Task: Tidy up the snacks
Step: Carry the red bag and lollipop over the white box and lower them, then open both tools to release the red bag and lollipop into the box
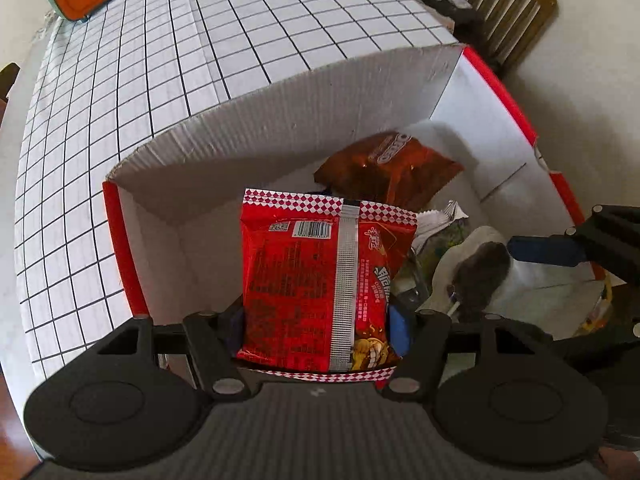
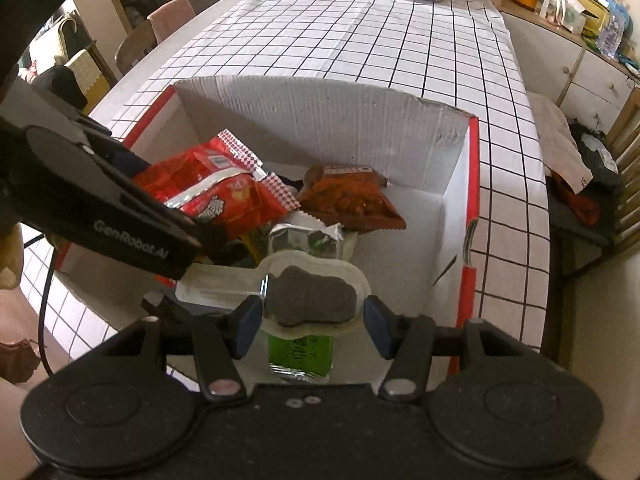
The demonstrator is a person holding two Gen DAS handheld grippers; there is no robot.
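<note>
The red snack packet [image 1: 316, 292] stands upright, barcode side to the camera, at the lower centre of the left wrist view, pinched between the blue pads of the left claw [image 1: 318, 322]. It hangs inside the open cardboard box [image 1: 280, 120], above the near left part of its floor. In the right wrist view the clear blister pack with a dark snack on a stick [image 2: 312, 294] sits at lower centre between the pads of the right claw [image 2: 312, 318]; the left pad looks to touch its edge, but a sliver of gap shows at the right pad, so I cannot tell whether it is truly clamped. Under it lies a green packet [image 2: 300, 350], and further up the frame a silver pouch [image 2: 308, 238] and an orange-brown cookie bag [image 2: 350, 200] rest on the box floor.

Judging by this, the step in hand is placing: both snacks are being lowered into the box on the checked desk [image 2: 400, 48]. Next each claw should set its item down on free floor, spread, and lift away without dragging the neighbours.
</note>
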